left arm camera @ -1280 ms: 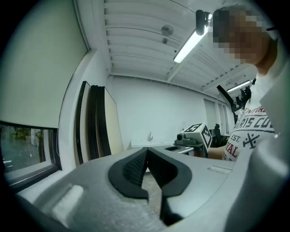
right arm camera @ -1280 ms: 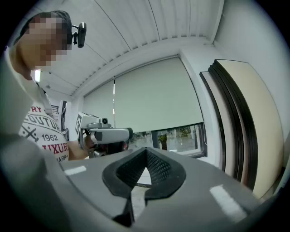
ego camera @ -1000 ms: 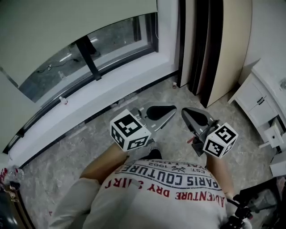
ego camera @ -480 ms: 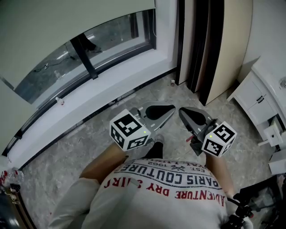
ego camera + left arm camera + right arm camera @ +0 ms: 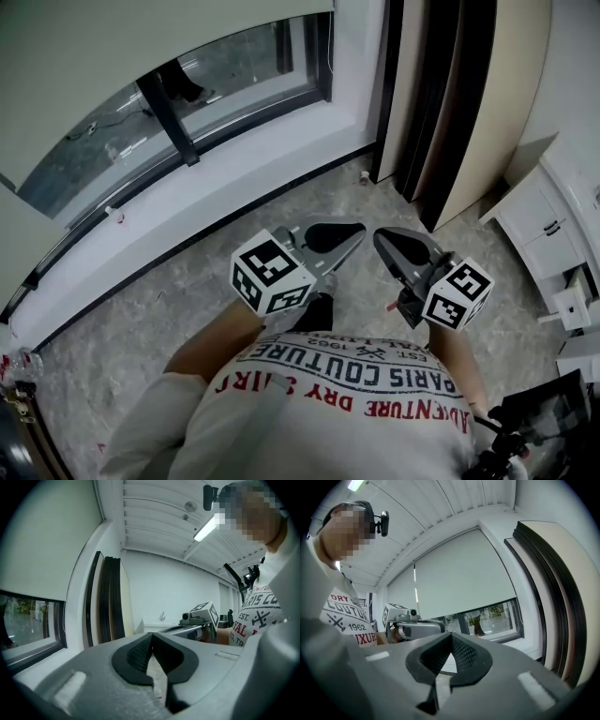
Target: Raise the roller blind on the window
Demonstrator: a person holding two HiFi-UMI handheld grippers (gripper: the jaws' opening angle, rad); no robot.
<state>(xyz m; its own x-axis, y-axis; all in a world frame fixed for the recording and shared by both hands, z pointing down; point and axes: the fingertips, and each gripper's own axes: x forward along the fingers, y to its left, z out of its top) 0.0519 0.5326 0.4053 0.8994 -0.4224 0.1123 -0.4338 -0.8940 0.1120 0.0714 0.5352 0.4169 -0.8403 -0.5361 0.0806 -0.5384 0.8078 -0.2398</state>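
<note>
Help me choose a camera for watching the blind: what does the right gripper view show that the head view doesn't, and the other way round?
Only the right gripper view: the ceiling and the head-mounted camera. Only the head view: the marbled floor and the white cabinet. Both: the roller blind lowered over most of the window, plus the left hand-held gripper and the right hand-held gripper, jaws shut, empty.

Free: floor point(image 5: 169, 300) before window sill point(image 5: 244, 169) | Blocked right: leaning panels point(image 5: 450, 103), white cabinet point(image 5: 548, 225) beside them
</note>
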